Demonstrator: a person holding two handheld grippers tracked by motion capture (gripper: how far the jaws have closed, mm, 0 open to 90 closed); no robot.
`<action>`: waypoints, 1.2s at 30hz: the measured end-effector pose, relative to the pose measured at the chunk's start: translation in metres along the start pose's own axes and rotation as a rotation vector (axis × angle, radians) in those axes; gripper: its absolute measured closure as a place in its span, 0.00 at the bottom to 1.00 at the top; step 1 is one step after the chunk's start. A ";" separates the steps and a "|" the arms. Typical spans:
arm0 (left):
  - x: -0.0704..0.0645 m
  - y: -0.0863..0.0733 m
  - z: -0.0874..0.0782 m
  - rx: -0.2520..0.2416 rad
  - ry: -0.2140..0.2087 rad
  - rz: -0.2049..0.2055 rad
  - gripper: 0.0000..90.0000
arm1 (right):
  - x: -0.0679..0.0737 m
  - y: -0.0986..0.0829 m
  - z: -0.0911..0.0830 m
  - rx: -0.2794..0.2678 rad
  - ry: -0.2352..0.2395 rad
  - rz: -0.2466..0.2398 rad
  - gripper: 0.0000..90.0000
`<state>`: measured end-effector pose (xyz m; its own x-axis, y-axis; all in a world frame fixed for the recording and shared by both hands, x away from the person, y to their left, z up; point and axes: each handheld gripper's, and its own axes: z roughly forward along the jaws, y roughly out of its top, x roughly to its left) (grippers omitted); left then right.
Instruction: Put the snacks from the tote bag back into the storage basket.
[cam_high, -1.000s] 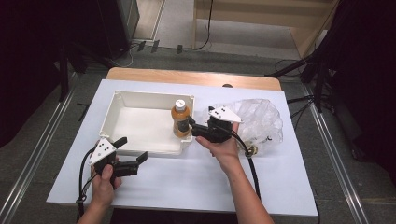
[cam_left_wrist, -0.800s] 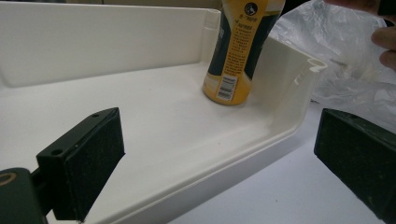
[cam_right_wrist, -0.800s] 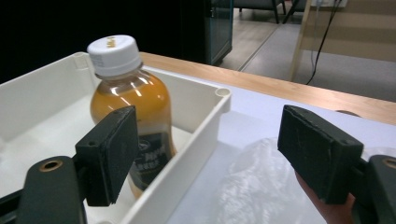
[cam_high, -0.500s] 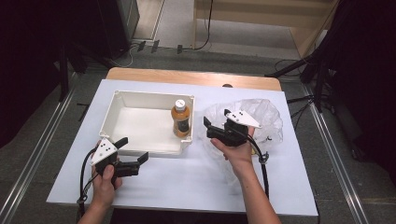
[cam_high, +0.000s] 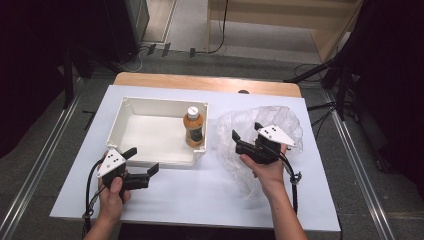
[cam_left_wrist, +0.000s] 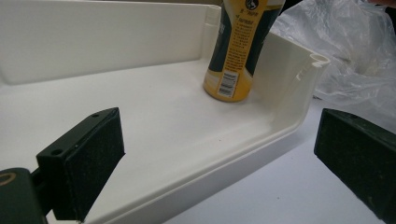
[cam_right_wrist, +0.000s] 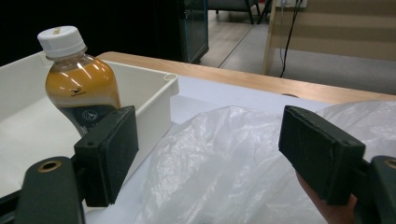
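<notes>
A white tabletop (cam_high: 200, 190) carries everything. Nearest, the left tool (cam_high: 142, 162) sits released and empty just at the front wall of the white bin (cam_high: 150, 159). The right tool (cam_high: 246, 131), also spread wide and empty, hovers over the clear plastic bag (cam_high: 250, 125). Farther in, the orange bottle (cam_high: 194, 127) stands upright in the bin's right corner.

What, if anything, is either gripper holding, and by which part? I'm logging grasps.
Nothing. The left gripper is open at the tray; the right gripper is open over the bag. The bottle stands free.

Orange bottle (cam_high: 194, 127) (white cap) upright in tray's (cam_high: 150, 105) right corner.
</notes>
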<state>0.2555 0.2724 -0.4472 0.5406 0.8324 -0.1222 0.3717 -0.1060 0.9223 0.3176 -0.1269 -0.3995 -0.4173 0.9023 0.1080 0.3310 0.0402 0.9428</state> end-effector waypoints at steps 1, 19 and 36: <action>0.000 0.000 0.000 -0.001 0.000 -0.003 0.02 | -0.001 -0.001 -0.002 0.000 -0.003 -0.002 0.22; -0.001 -0.001 0.001 0.005 0.004 0.004 0.02 | -0.029 -0.018 -0.028 -0.015 -0.046 0.019 0.22; -0.005 -0.002 0.006 0.018 0.003 0.018 0.02 | -0.055 -0.039 -0.052 -0.006 -0.098 0.047 0.22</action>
<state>0.2567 0.2655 -0.4502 0.5446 0.8321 -0.1047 0.3759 -0.1305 0.9174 0.2837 -0.2004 -0.4253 -0.3171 0.9406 0.1210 0.3430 -0.0052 0.9393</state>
